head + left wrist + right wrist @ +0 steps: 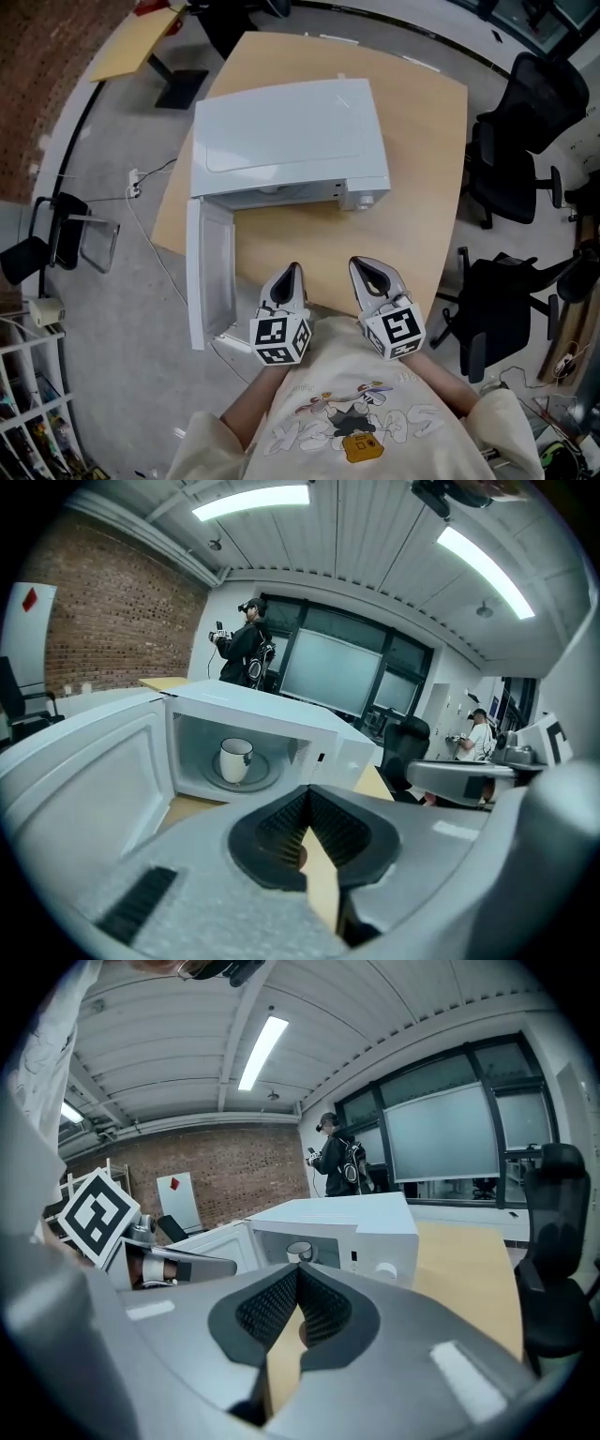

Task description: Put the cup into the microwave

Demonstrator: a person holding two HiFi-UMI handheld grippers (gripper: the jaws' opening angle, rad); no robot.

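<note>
A white microwave [286, 141] stands on the wooden table with its door [208, 272] swung open to the left. Inside it, a white cup [234, 759] with a dark handle stands upright on the turntable; its rim [299, 1252] also shows in the right gripper view. My left gripper [292, 269] hovers near the table's front edge, in front of the open cavity, jaws shut and empty. My right gripper [361, 266] hangs beside it, to the right, jaws also shut with nothing between them. Both are well clear of the cup.
The table [422, 169] extends bare to the right of the microwave. Black office chairs [520, 122] stand on the right. A person [246, 641] stands far behind the microwave and another [476, 733] at the right. A cable [155, 187] runs down the table's left side.
</note>
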